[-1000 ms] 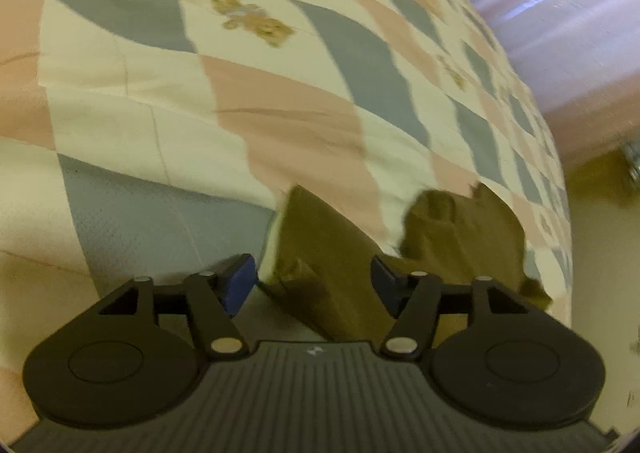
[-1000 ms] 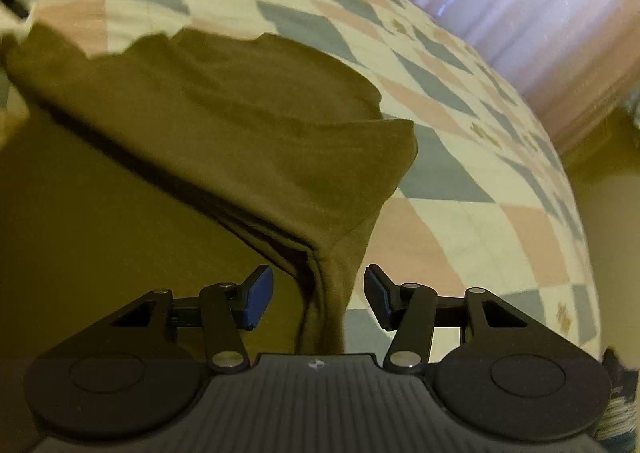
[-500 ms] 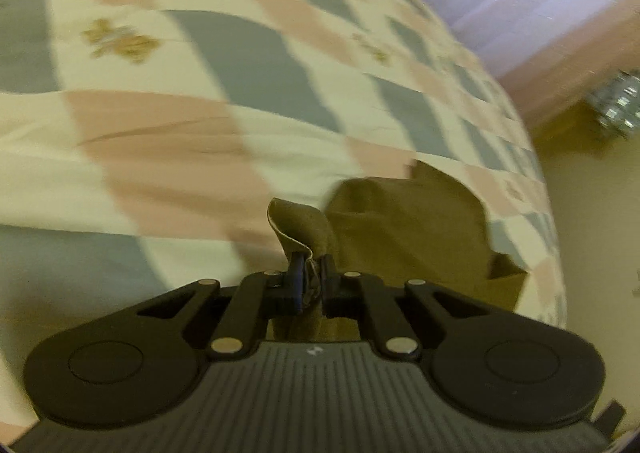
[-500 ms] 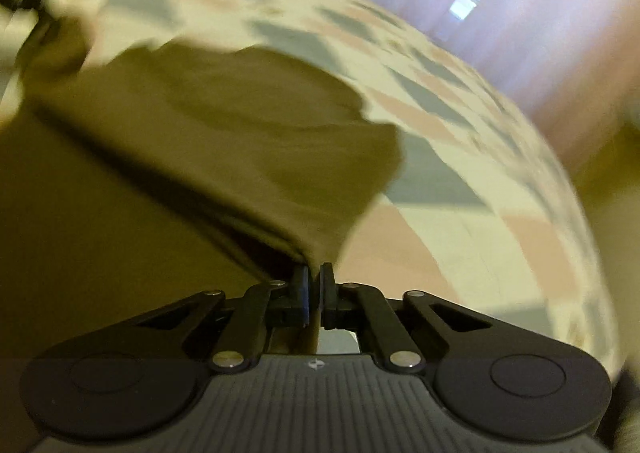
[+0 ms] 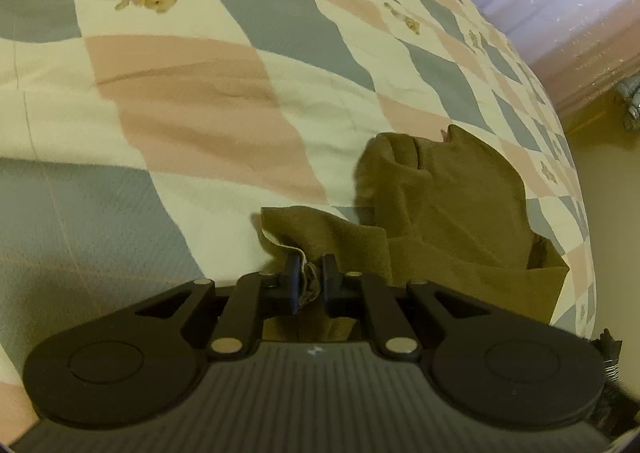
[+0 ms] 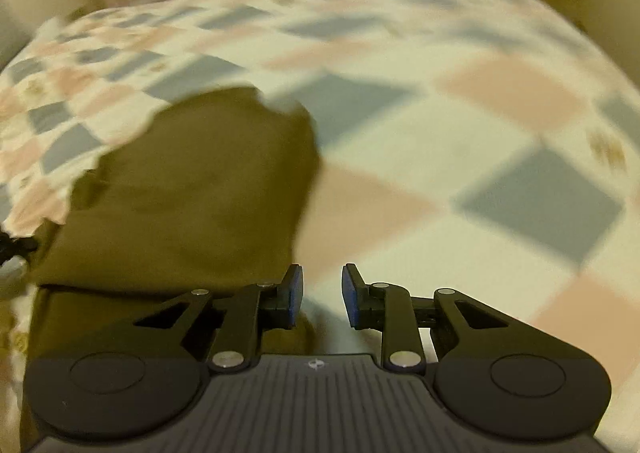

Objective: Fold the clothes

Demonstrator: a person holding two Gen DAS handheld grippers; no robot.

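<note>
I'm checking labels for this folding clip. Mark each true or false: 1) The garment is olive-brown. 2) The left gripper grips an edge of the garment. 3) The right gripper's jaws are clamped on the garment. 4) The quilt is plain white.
1) True: the olive-brown garment lies on the bed.
2) True: the left gripper is shut on a fabric edge.
3) False: the right gripper has its jaws opening, nothing between them; the garment lies beside them.
4) False: the quilt is checked pink, grey and cream, with teddy bears.

Olive garment (image 5: 448,205) on quilted bed (image 5: 192,101)
</note>
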